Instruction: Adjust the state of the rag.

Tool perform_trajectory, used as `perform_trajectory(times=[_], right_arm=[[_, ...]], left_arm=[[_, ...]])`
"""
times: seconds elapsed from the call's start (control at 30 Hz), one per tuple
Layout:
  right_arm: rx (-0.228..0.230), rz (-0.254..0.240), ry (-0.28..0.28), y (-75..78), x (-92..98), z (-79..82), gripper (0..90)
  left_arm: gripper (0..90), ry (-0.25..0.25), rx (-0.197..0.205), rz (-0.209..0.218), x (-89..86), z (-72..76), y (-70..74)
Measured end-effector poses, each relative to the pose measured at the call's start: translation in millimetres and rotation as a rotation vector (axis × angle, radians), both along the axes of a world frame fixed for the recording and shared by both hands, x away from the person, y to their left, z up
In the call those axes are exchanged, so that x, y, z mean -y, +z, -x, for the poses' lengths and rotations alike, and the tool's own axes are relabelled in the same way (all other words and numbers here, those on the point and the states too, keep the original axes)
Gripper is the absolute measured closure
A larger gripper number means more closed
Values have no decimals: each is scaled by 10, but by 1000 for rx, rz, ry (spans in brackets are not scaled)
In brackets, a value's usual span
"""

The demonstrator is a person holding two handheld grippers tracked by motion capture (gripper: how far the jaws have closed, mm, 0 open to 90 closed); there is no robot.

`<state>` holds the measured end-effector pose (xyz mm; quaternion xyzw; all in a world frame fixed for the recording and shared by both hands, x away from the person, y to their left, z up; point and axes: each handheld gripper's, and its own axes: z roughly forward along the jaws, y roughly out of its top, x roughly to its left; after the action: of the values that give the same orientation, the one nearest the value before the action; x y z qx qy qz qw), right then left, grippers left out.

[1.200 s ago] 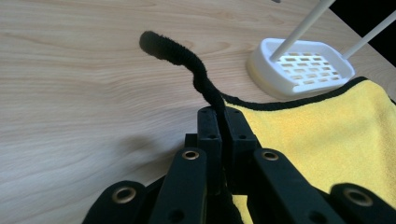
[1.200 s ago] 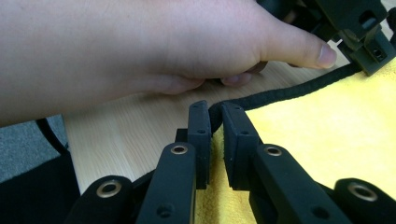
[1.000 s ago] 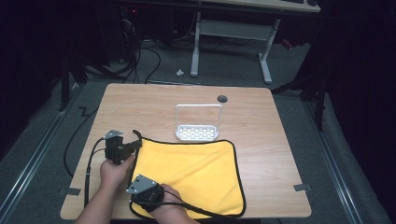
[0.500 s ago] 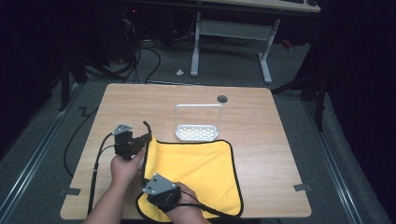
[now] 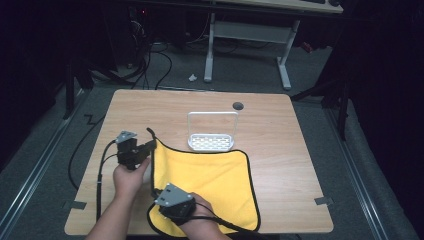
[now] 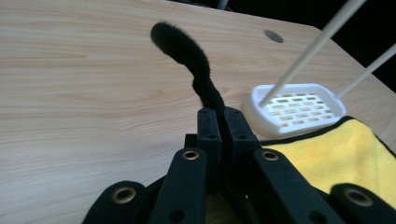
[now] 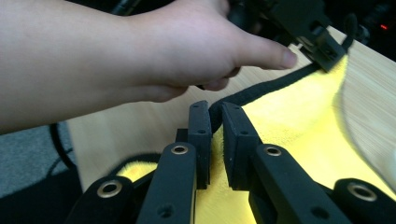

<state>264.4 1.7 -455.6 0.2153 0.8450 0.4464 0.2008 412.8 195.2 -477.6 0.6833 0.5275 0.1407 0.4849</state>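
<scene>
Nearest, the right gripper [image 5: 161, 196] is clamped on the black-trimmed left edge of the yellow cloth [image 5: 210, 175] near the desk's [image 5: 300, 165] front. Farther along that edge, the left gripper [image 5: 148, 146] pinches the cloth's lifted corner. Beyond stands an empty white rack [image 5: 211, 140], with bare desk behind and to the right.

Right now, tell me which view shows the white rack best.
The high view: the white rack shows whole there, slotted base and upright wire handle, standing on the table at the far edge of the yellow cloth. The left gripper view shows its base close up, the handle cut off at the frame's edge.
</scene>
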Motion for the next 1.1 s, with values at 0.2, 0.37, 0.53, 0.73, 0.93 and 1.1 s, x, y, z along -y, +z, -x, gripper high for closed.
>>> perform_trajectory(times=[0.2, 0.37, 0.53, 0.73, 0.93, 1.1], right_arm=[[2, 6, 70, 19, -457, -1, 832], [10, 9, 64, 59, -437, 22, 832], [19, 19, -2, 59, -3, 80, 832], [9, 32, -95, -20, 633, 154, 832], [-9, 35, -167, -87, 1046, 214, 832], [-24, 42, -216, -166, 1318, 245, 832]], left_arm=[[867, 55, 0, -10, -452, 95, 86], [867, 36, 7, -15, -441, 102, 139], [866, -40, 24, -21, 73, 56, 130], [866, -99, 11, -10, 765, 13, 20], [864, -153, -4, -9, 1298, 13, -79], [861, -168, -16, -25, 1578, -15, -114]])
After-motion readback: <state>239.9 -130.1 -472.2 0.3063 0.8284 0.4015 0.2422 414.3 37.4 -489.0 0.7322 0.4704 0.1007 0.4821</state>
